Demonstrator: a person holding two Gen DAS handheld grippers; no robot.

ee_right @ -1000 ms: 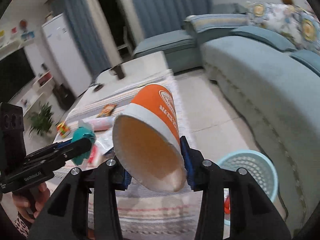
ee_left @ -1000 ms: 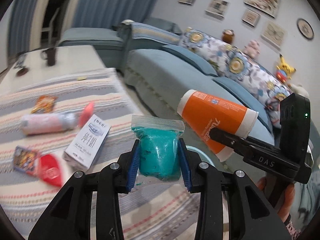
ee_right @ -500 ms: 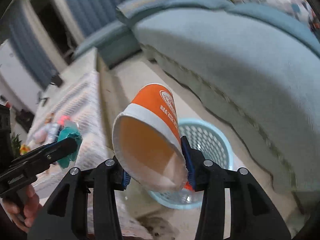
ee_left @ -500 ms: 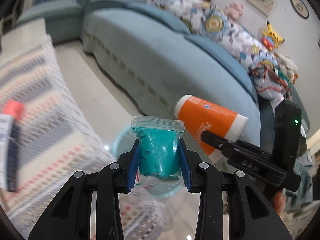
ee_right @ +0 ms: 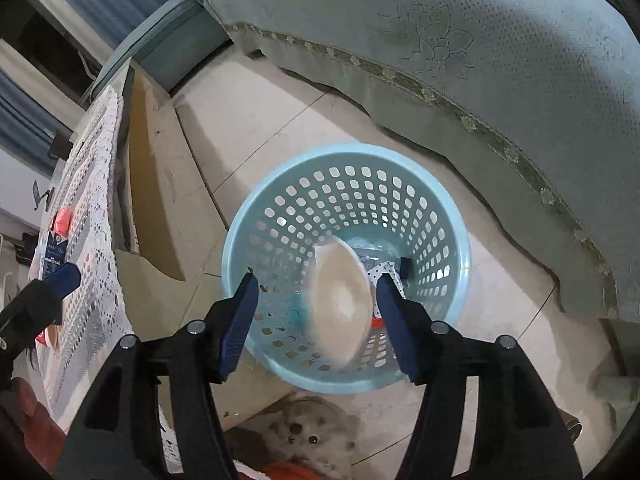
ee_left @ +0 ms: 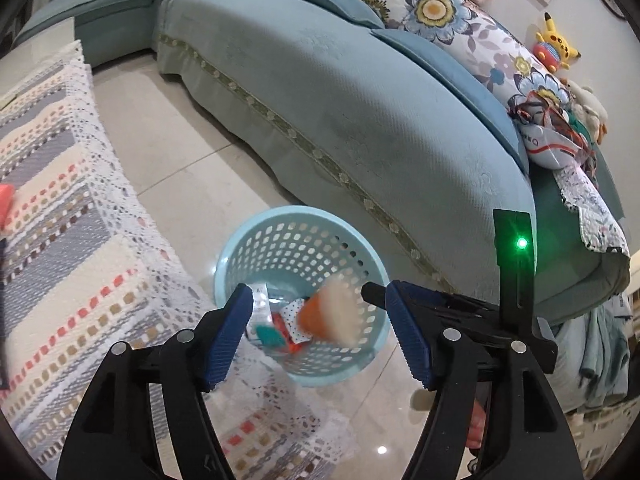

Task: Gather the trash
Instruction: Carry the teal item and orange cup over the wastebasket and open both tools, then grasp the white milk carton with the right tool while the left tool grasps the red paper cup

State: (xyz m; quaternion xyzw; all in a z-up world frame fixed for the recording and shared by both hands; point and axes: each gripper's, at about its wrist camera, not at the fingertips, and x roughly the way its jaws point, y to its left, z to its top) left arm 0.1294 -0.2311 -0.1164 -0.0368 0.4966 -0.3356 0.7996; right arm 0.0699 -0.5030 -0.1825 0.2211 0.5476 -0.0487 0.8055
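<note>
From the left wrist view, our left claw [ee_left: 316, 330] stands spread wide with nothing between its blue pads. Directly below it sits the light blue basket [ee_left: 248, 248] on the floor, between the sofa [ee_left: 360, 112] and the cloth-covered worktop [ee_left: 60, 208]. The orange paper cup [ee_left: 330, 316] shows as a blur inside the basket's mouth, apparently in free fall. The teal bag [ee_left: 270, 334] lies at the bottom among other wrappers. Our right claw [ee_left: 374, 292] reaches in from the right, its tips at the basket's rim. At the far left edge, something red [ee_left: 6, 200] rests on the worktop, so we judge some trash is left there.

From the right wrist view, our right claw [ee_right: 316, 312] is likewise parted and empty, hovering over the basket [ee_right: 260, 208]. The cup [ee_right: 340, 300], blurred, faces us mouth-up between the pads without touching either, dropping toward the bottom. Further left, on the worktop [ee_right: 92, 184], we see a red-capped item [ee_right: 62, 218] and a small carton [ee_right: 50, 254], near the tip of our left claw [ee_right: 60, 280].

So we judge two more pieces are as good as binned, the basket holds several, and at least a couple of items on the worktop remain to collect.
</note>
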